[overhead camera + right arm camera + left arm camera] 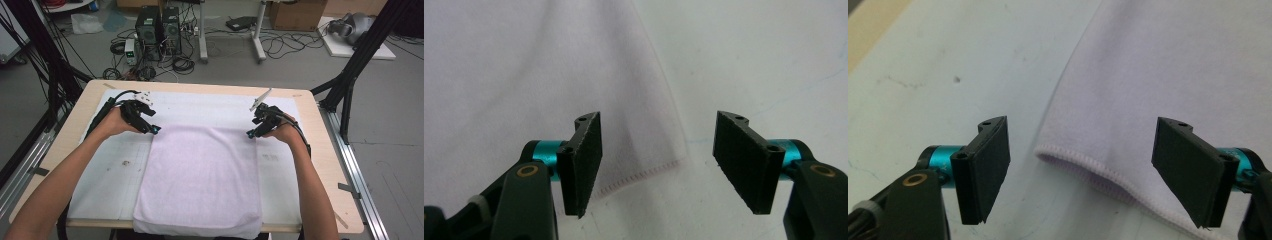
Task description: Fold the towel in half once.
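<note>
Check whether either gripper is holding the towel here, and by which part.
Nothing is held. The left gripper and right gripper both stand open, each over a far corner of the pale lilac towel, fingers clear of the cloth.

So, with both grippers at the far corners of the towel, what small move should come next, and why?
Probably lower both grippers a little and close them on the corners. The left gripper has open jaws astride the hemmed corner of the towel, and the right gripper is open over its own corner; neither pad presses on cloth yet.
</note>
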`<state>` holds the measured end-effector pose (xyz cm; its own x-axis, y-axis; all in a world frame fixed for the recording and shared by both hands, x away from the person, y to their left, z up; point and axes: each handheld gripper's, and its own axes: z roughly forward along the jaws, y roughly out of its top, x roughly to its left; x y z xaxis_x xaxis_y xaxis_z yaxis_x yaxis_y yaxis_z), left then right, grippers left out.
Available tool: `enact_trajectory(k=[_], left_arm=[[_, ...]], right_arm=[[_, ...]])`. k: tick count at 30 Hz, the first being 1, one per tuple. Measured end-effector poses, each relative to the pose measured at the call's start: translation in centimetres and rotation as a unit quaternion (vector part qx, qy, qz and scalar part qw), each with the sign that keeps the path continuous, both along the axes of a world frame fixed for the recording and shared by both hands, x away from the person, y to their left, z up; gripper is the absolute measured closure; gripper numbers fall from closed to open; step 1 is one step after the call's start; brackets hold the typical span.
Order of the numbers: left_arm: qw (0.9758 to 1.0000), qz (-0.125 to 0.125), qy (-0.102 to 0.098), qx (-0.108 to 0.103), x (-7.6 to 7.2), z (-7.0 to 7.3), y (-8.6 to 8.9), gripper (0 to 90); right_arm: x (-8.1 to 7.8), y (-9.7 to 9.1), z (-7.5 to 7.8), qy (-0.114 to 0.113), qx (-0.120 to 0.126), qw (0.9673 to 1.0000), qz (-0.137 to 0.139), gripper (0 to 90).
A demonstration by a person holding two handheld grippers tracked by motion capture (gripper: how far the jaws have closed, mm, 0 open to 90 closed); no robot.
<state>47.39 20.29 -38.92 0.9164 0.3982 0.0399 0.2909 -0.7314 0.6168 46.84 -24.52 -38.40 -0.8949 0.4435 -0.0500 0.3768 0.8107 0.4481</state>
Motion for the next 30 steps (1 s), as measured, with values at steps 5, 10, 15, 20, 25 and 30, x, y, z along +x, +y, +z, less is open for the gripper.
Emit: enact_trajectory(k=[5,10,15,20,25,30], left_arm=[[0.9997,0.002,0.018,0.017,0.7,-0.7,-0.6,27.5],[0.999,0.011,0.036,0.026,1.6,-1.0,-1.1,31.3],[0.9971,0.021,0.061,0.04,2.5,-1.8,-1.5,38.3],[0.9953,0.027,0.077,0.052,2.9,-2.9,-1.8,49.6],[0.9944,0.03,0.085,0.055,2.7,-2.4,-2.0,78.1],[0.9943,0.026,0.074,0.072,2.6,-2.2,-2.3,84.6]], right_arm=[[0.4,0.0,-1.0,0.029,-0.012,0.9994,0.016,42.0],[1.1,-0.1,-1.4,0.028,-0.007,0.9996,0.001,48.9],[2.3,-0.2,-1.7,0.03,-0.02,0.9993,-0.01,58.3],[3.0,0.5,-2.2,0.061,-0.035,0.9975,0.006,76.3],[3.0,1.1,-2.3,0.069,-0.052,0.9962,0.008,86.9],[2.8,1.5,-1.5,0.029,-0.068,0.9973,-0.005,87.7]])
